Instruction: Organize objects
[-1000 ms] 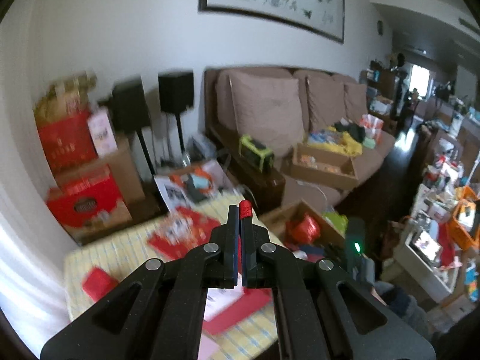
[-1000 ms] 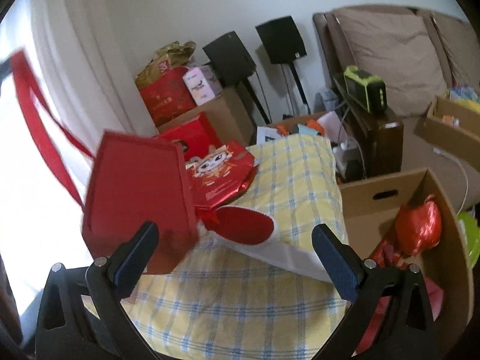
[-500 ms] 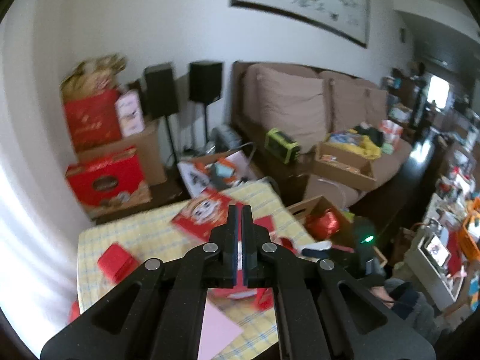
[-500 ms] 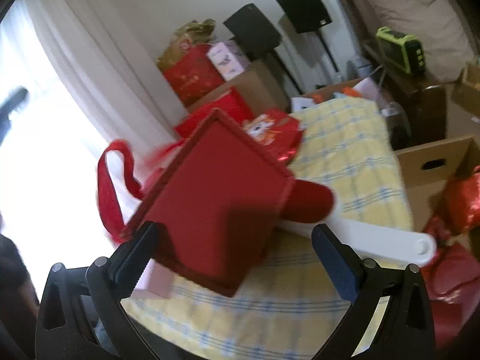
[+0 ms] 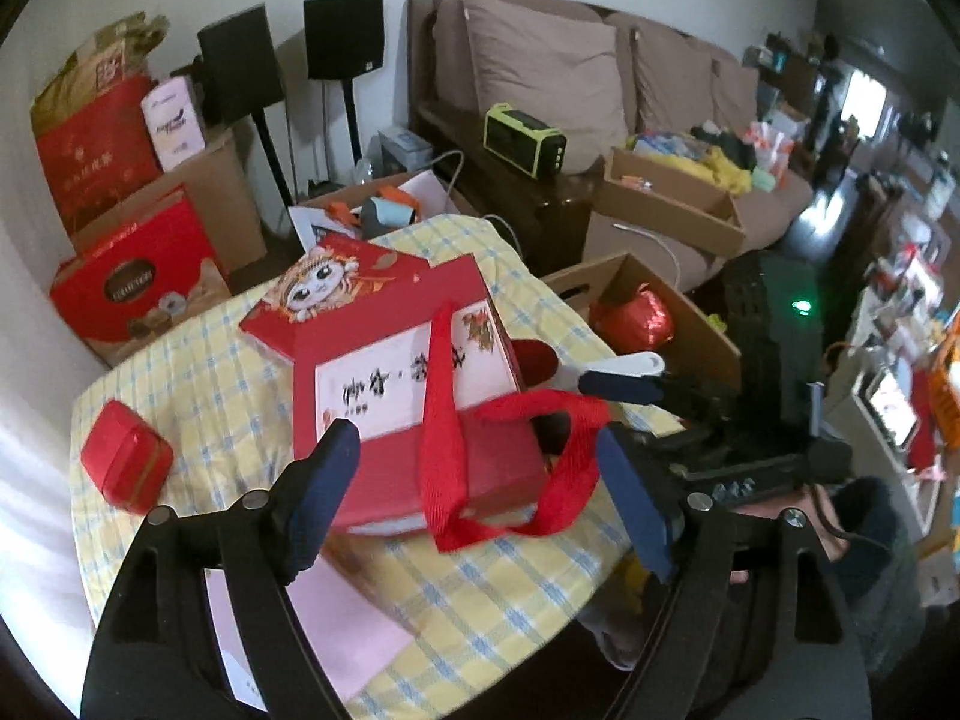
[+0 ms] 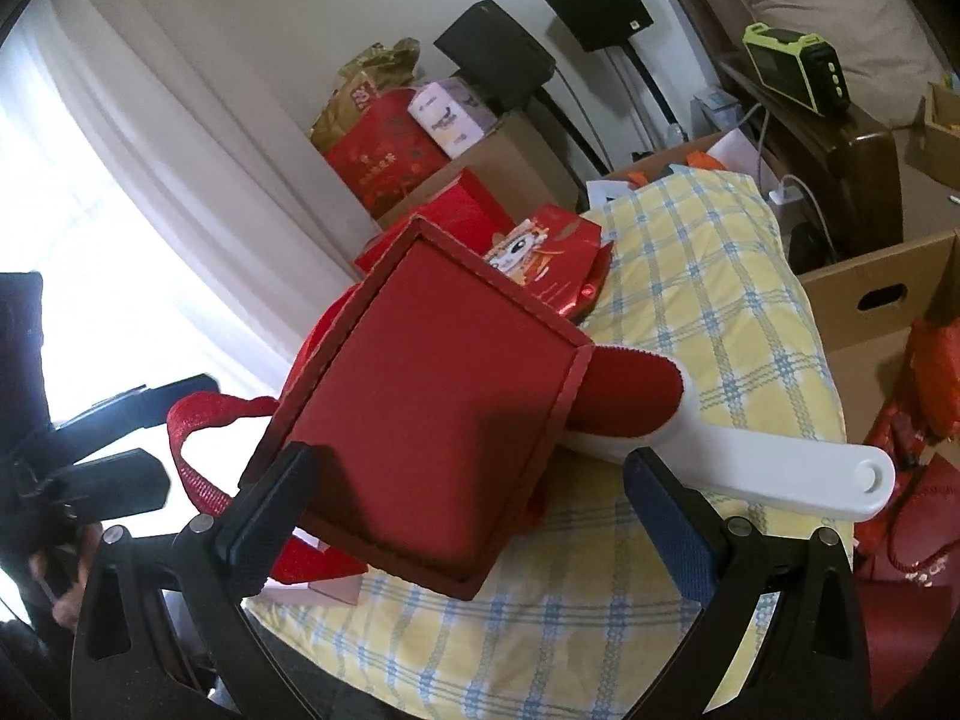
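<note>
On the checked table [image 5: 198, 372] the red gift box [image 5: 414, 396] lies just ahead of the left gripper [image 5: 474, 480] — its jaws have just opened, the red strap [image 5: 444, 420] loose between them. The right gripper [image 6: 468, 516] is open — box edge between its jaws, not pressed.

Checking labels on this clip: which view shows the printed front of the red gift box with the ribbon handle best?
The left wrist view: the red gift box shows its white printed panel and ribbon handle unobstructed. The right wrist view catches only its plain red underside, tilted, and part of the ribbon.
</note>
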